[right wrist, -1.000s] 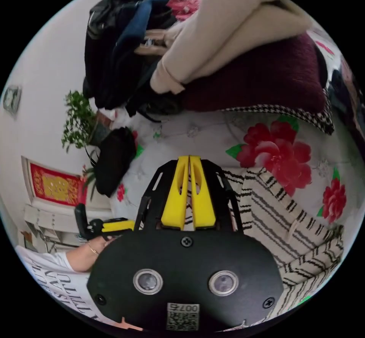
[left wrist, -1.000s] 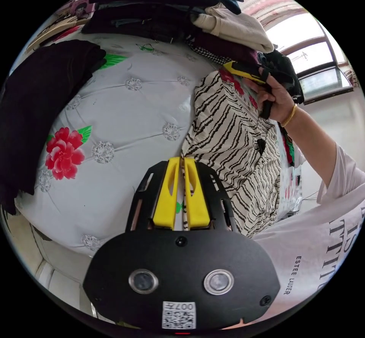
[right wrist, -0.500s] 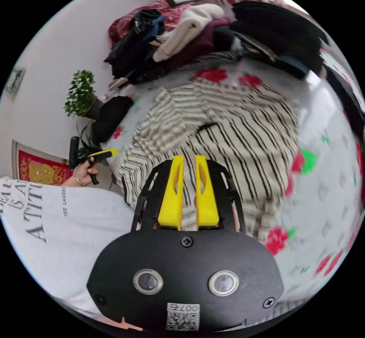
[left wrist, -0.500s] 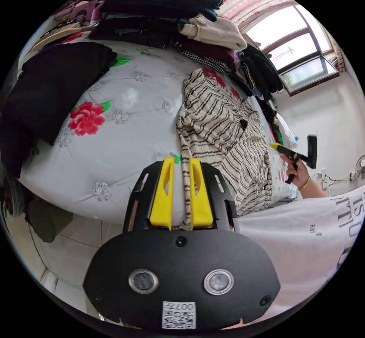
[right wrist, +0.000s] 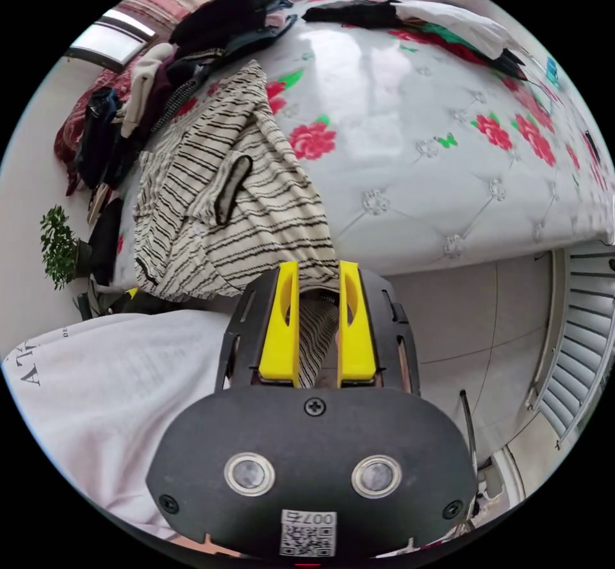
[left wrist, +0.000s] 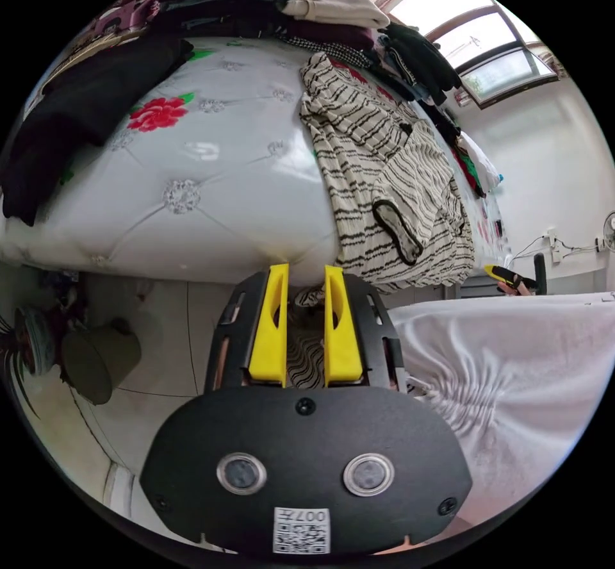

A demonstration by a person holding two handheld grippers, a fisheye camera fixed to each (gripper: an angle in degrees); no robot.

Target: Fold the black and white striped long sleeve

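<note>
Lying part-folded at the near edge of the bed (right wrist: 410,165), hem overhanging, the striped long sleeve (left wrist: 384,172) is free of both the left gripper (left wrist: 305,280) and right gripper (right wrist: 318,277), jaws apart, so re-grip the hem corners evenly before folding.

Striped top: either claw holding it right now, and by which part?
Neither. Left claw and right claw stand open off the bed edge; the striped top lies loose on the bed.
</note>
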